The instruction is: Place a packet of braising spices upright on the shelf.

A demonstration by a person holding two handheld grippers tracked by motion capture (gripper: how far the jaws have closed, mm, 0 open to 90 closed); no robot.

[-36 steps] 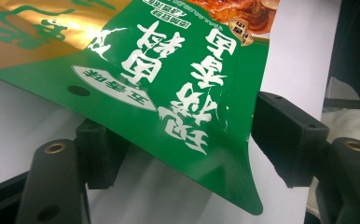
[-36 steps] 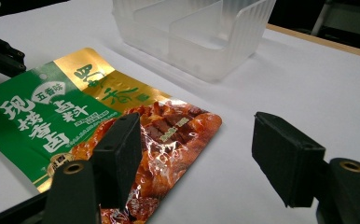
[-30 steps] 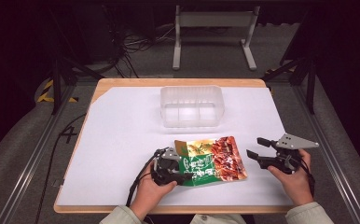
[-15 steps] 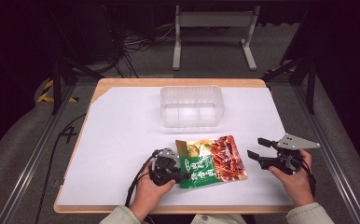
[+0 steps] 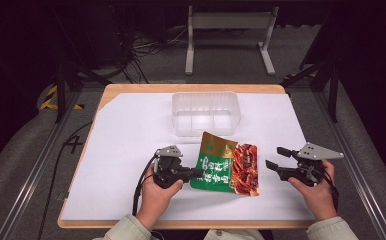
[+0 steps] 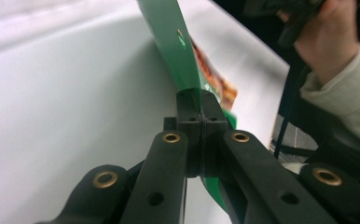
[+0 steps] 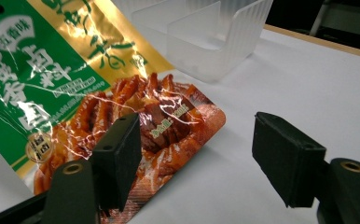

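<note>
Green-and-orange glossy foil snack pouch [image 5: 226,167] is tilting up off the white table cover [image 5: 126,145], its green edge being pinched between the pressed-together jaws of the left gripper [image 5: 197,173], which have just been closing on it. Just to its right, the right gripper [image 5: 276,158] is hovering with jaws spread, holding nothing. Beyond the pouch, a clear ribbed plastic tray [image 5: 206,112] is sitting upright.

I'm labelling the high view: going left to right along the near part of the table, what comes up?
Left gripper → snack packet → right gripper.
</note>
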